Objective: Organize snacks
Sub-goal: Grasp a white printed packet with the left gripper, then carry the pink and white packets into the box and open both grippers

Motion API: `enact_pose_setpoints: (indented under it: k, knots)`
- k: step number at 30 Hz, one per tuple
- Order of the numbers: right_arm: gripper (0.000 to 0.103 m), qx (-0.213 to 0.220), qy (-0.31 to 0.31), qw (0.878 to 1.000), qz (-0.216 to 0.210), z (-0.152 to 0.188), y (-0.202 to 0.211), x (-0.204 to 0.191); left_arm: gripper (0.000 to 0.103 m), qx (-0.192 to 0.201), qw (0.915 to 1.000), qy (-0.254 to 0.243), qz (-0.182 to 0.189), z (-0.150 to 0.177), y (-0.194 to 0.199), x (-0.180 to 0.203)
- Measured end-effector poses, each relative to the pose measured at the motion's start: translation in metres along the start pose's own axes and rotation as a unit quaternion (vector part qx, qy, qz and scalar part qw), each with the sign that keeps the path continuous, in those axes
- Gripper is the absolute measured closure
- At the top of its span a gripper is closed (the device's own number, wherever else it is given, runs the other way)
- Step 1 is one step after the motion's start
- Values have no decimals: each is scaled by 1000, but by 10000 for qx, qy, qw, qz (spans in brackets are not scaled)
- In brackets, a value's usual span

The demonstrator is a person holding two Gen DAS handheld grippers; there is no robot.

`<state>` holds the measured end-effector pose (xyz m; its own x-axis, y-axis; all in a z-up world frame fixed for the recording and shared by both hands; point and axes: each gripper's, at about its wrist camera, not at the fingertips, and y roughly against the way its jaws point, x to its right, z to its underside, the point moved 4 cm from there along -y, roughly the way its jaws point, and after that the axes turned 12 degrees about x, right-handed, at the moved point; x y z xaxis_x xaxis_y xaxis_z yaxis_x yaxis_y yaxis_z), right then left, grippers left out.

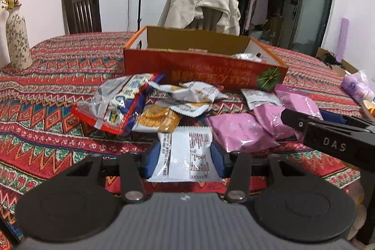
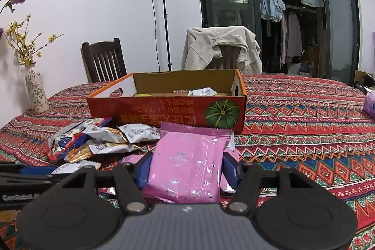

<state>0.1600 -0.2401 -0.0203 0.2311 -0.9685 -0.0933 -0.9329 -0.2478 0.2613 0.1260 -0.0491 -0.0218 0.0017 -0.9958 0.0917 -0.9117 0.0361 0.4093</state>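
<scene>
Left tongs (image 1: 184, 157) clamped on a white snack packet (image 1: 185, 154), right tongs (image 2: 187, 168) clamped on a pink snack packet (image 2: 187, 163), both just before the red box (image 2: 164, 109), loose packets (image 1: 131, 104) heaped near it on the surface (image 2: 304, 132).

White packet (image 1: 185, 156), black print on back, upright, lifted clear of desk (image 1: 58, 90), pinched at both side edges between blue fingers (image 1: 153, 159).

Pink packet (image 2: 187, 161), glossy, serrated top edge, tilted up, pinched the same way.

Red cardboard box (image 1: 201, 69), open top, pumpkin picture on front wall, near desk middle; few packets inside, one white.

Loose heap before box: red-blue-silver bag (image 1: 112, 107), yellow packet (image 1: 157, 120), crumpled white packets (image 1: 187, 93), more pink packets (image 1: 239, 132) flat beside them.
</scene>
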Motion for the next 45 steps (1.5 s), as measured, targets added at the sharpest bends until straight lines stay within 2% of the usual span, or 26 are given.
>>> enact_pose_setpoints:
  k: [5, 8, 14, 16, 18, 20, 23, 25, 30, 32, 34, 36, 39, 45]
  knots:
    - [42, 120, 54, 9999, 9, -7, 10, -3, 55, 212, 9997, -25, 124, -11, 14, 3]
    - [42, 182, 72, 9998, -2, -12, 14, -5, 70, 297, 9993, -75, 209, -18, 20, 6]
    - [42, 209, 81, 9997, -10, -18, 12, -9, 71, 451, 9986, -96, 277, -27, 22, 7]
    - [42, 183, 82, 9998, -1, -17, 11, -9, 65, 300, 9992, -95, 233, -23, 15, 5]
    - [42, 134, 64, 9999, 11, -14, 10, -8, 44, 150, 9997, -75, 153, -16, 9, 3]
    - [42, 86, 41, 10000, 8, -11, 9, -7, 33, 32, 9999, -117, 45, -9, 3, 3]
    - [42, 21, 41, 10000, -37, -5, 10, -9, 22, -156, 9997, -180, -27, 0, -7, 8]
    - [42, -24, 52, 10000, -55, -1, 10, -10, 19, -272, 9992, -268, -118, 7, -13, 12]
    - [42, -99, 37, 9999, -77, 6, 11, -8, 20, -687, 9960, -411, -390, 25, -29, 17]
    - [42, -101, 30, 9999, -95, 7, 12, -8, 20, -656, 9961, -404, -434, 26, -29, 16]
    - [42, -102, 23, 9999, -112, 8, 13, -8, 25, -640, 9964, -385, -401, 27, -27, 15]
    - [42, -103, 20, 9999, -127, 8, 14, -8, 44, -574, 9970, -390, -342, 26, -24, 15]
    - [42, -119, 16, 9998, -150, 11, 16, -9, 51, -526, 9977, -342, -247, 25, -20, 12]
    - [42, -142, 37, 9998, -156, 12, 20, -10, 53, -408, 9988, -224, -119, 22, -11, 6]
